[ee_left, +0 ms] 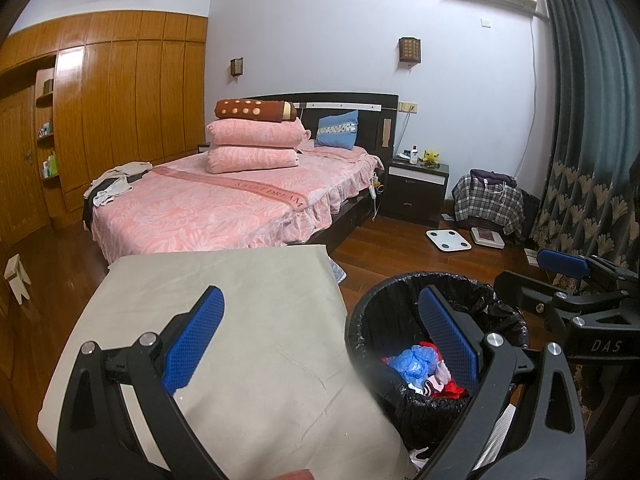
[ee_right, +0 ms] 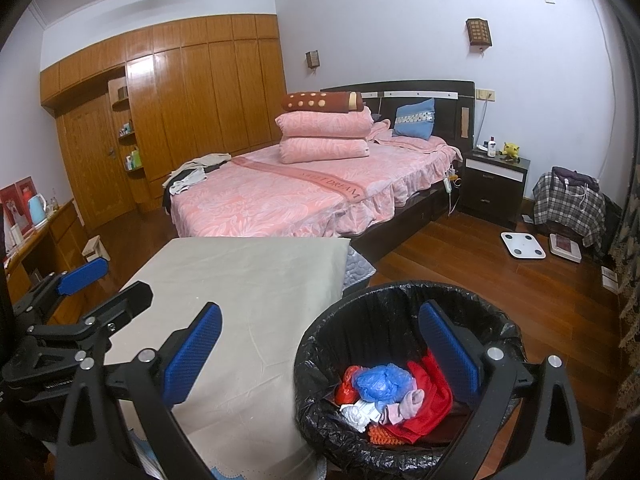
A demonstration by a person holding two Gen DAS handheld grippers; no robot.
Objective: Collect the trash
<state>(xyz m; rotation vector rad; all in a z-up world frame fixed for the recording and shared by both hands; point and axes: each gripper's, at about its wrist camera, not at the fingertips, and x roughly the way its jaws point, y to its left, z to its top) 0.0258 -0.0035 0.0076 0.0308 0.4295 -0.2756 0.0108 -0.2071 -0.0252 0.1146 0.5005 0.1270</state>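
Observation:
A black-lined trash bin (ee_right: 360, 312) stands on the floor beside a table under a beige cloth (ee_right: 248, 300). It holds a blue bag (ee_right: 384, 382), red plastic (ee_right: 434, 396) and white scraps. The bin (ee_left: 384, 300) also shows in the left wrist view. My right gripper (ee_right: 320, 332) is open and empty above the bin's near rim. My left gripper (ee_left: 320, 320) is open and empty over the table's right edge (ee_left: 224, 288). Each gripper shows in the other's view: the right (ee_left: 560, 276), the left (ee_right: 92, 280).
A pink bed (ee_right: 304, 192) with stacked pillows stands behind the table. A dark nightstand (ee_right: 494, 184), a white scale (ee_right: 522, 244) and a plaid-covered stool (ee_right: 568, 204) are at the right. Wooden wardrobes (ee_right: 192, 104) line the left wall. A curtain (ee_left: 592, 120) hangs at the far right.

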